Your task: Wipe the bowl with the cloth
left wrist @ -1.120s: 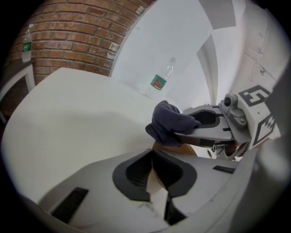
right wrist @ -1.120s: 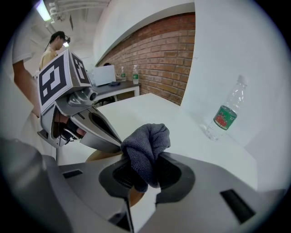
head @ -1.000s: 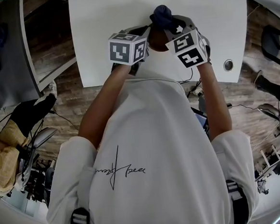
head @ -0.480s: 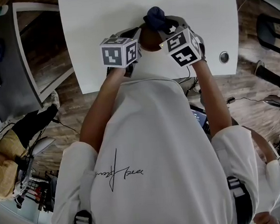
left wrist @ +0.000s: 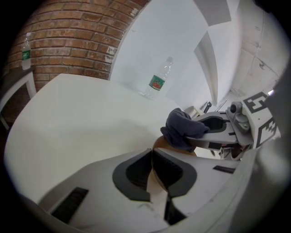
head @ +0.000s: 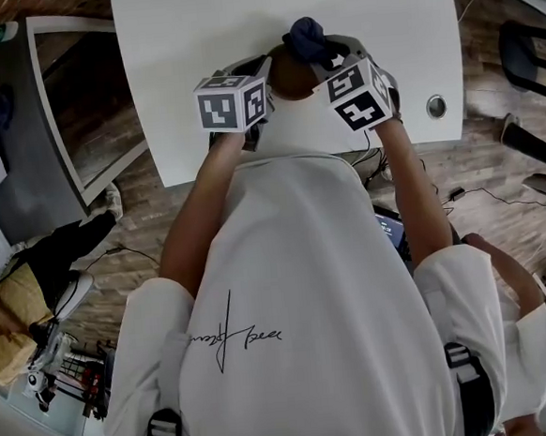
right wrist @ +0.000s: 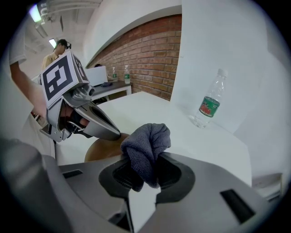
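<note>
Over one table (head: 202, 39), one bowl (right wrist: 102, 148), one cloth (right wrist: 148, 145) — two hand-held grippers (left wrist: 153, 170) (right wrist: 143, 182), apparently clamped.

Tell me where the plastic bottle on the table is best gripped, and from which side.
Probably the bottle at its round body by the label, approached level from the open side of the table. It stands upright, and a wall is close behind it.

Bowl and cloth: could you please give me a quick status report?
Left gripper shut on the bowl at its rim. Right gripper shut on the cloth, bunched right by the bowl. Bottle stands far off, nothing in the way.
</note>
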A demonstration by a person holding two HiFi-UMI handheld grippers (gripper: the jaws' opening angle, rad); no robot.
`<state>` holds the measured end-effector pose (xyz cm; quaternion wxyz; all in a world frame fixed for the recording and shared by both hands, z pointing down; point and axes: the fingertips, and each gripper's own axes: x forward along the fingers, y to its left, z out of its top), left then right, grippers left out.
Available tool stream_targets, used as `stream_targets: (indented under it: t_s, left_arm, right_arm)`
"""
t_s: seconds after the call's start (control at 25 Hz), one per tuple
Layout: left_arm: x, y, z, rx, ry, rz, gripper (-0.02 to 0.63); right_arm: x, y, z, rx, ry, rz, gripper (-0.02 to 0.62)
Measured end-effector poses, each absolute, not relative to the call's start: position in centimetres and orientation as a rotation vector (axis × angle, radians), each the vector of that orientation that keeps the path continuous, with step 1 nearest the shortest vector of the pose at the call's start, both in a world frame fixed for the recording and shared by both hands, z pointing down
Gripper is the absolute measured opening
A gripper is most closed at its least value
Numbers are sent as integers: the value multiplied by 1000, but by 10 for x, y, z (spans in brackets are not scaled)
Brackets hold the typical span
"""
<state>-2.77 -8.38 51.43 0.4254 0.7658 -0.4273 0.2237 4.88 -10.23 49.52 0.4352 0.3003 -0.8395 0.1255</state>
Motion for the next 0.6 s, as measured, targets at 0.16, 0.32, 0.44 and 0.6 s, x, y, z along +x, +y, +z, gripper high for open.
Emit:
stream_targets:
  t_s: [0.16, 0.32, 0.44, 0.6]
  left_arm:
    - [-27, -85, 513, 1913, -1076, 561, 5]
    - [-29, -83, 515, 1917, -1086, 569, 5]
    - [-31, -83, 515, 1921, -1093, 574, 5]
    - [-29, -84, 514, 1927, -1101, 580, 6]
  right_arm:
    - [55, -100, 495, 763, -2088, 321, 74]
    - [59, -95, 497, 778, -2083, 329, 74]
    - [61, -92, 499, 791, -2081, 339, 74]
    - [67, -88, 498, 809, -2073, 347, 74]
